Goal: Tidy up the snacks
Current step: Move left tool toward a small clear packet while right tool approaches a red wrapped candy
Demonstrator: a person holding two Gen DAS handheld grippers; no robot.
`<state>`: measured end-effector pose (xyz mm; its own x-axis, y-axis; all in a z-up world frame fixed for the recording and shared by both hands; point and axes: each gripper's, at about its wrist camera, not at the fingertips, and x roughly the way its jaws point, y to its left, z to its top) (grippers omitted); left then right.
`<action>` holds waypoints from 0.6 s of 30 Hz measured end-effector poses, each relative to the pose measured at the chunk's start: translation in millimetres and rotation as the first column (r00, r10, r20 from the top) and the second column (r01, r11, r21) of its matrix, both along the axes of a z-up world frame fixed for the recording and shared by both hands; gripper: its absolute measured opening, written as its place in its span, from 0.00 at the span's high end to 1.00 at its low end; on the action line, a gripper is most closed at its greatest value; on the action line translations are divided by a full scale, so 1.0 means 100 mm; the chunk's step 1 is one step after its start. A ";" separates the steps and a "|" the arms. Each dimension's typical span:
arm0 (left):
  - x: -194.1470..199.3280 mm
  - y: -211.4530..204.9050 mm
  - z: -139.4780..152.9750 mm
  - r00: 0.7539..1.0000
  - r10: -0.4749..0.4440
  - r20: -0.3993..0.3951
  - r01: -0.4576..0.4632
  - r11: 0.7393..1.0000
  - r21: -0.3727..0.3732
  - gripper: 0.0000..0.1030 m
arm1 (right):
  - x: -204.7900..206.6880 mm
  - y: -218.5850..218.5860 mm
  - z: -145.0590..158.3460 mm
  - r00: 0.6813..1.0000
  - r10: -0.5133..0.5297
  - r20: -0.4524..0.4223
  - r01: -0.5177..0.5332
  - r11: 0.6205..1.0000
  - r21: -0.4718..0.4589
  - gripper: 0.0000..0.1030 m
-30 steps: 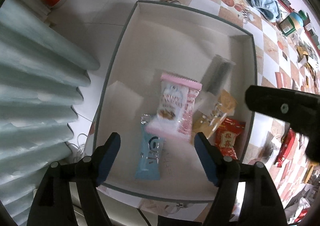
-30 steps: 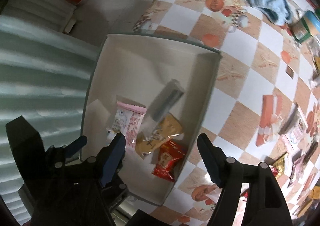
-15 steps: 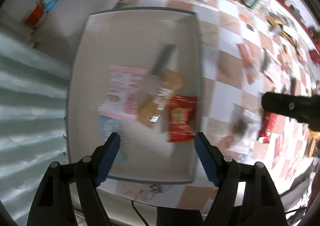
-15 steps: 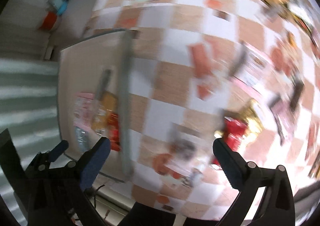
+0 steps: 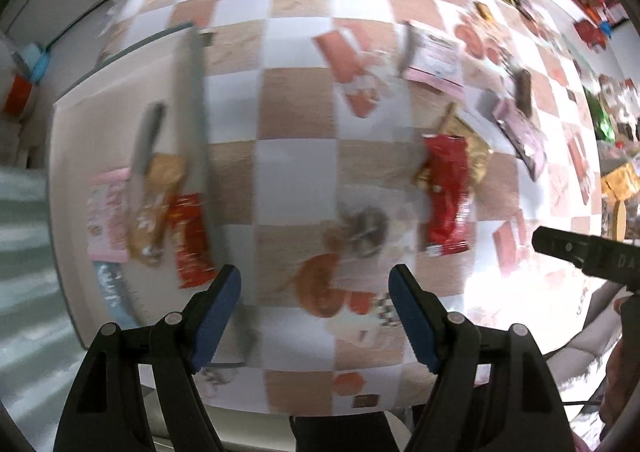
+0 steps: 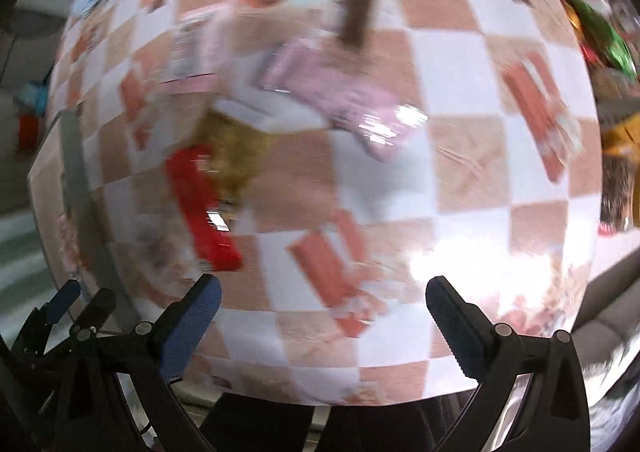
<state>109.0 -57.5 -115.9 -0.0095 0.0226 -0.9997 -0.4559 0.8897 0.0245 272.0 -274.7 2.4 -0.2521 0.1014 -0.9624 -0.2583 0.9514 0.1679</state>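
Two grippers hang over the checkered tablecloth [image 5: 296,176], both empty. The left gripper [image 5: 315,312] stands partly open; the right gripper [image 6: 322,326] stands spread wide. Several snack packets [image 5: 148,208] lie in the white tray [image 5: 80,120] at the left. A red packet [image 5: 446,196] lies loose on the cloth, overlapping a gold packet [image 5: 478,156].

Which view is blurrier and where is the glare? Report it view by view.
Left wrist view: moderate motion smear, yet the red snack packet on the checkered tablecloth and the white cardboard box stay readable; glare whitens the lower right. Right wrist view: heavier smear, the shiny pink wrapper streaks with highlights, and glare sits right of centre. Both bulge from fisheye distortion.
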 end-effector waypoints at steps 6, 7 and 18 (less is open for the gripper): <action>0.17 -0.15 -0.10 1.000 0.001 -0.029 0.000 1.000 0.015 0.23 | 0.09 -0.36 -0.11 0.999 -0.041 -0.026 0.041 0.999 -0.015 0.00; 0.17 -0.14 -0.12 0.999 0.010 -0.035 -0.009 1.000 0.021 0.23 | 0.11 -0.40 -0.12 0.999 -0.044 -0.029 0.043 0.999 -0.014 0.00; 0.21 -0.11 -0.50 0.995 0.037 -0.089 -0.032 0.998 0.049 0.23 | 0.09 -0.29 -0.22 0.998 0.021 -0.054 -0.020 0.999 0.027 0.00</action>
